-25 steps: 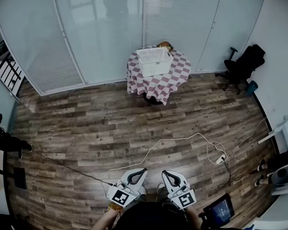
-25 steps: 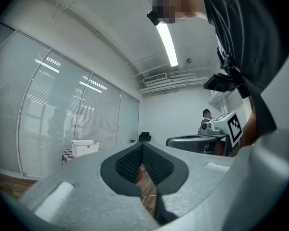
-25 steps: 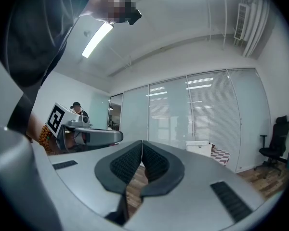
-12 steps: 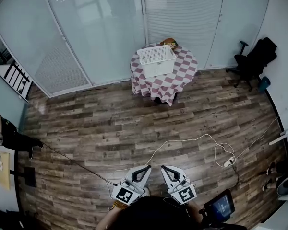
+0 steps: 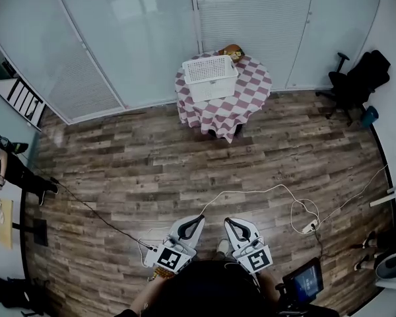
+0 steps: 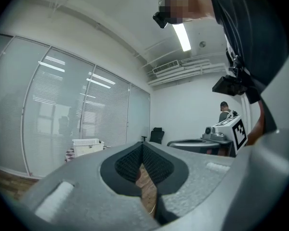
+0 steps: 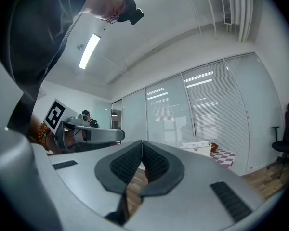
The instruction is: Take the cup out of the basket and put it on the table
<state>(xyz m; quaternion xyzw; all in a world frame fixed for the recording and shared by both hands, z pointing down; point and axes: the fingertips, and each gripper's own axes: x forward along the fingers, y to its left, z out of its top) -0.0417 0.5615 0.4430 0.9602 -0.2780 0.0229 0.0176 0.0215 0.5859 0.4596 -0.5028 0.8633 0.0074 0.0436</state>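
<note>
A white basket (image 5: 210,76) stands on a round table with a red-and-white checked cloth (image 5: 247,104), far across the room by the glass wall. No cup shows in any view; the basket's inside is hidden. Both grippers are held low, close to my body. My left gripper (image 5: 199,218) and right gripper (image 5: 227,221) are shut with nothing between the pads. The left gripper view shows the basket (image 6: 86,145) small at the left, beyond the left gripper (image 6: 142,146). In the right gripper view the basket (image 7: 196,146) sits past the right gripper (image 7: 142,143).
A white cable (image 5: 251,193) loops over the wood floor to a power strip (image 5: 310,226). A black office chair (image 5: 356,78) stands at the right wall. A person (image 5: 6,167) is at the left edge. A small screen (image 5: 307,284) lies near my feet. A brown object (image 5: 232,50) sits behind the basket.
The head view has shifted a little, so the table and chair sit slightly differently in the picture. Both grippers stay shut and low near my body.
</note>
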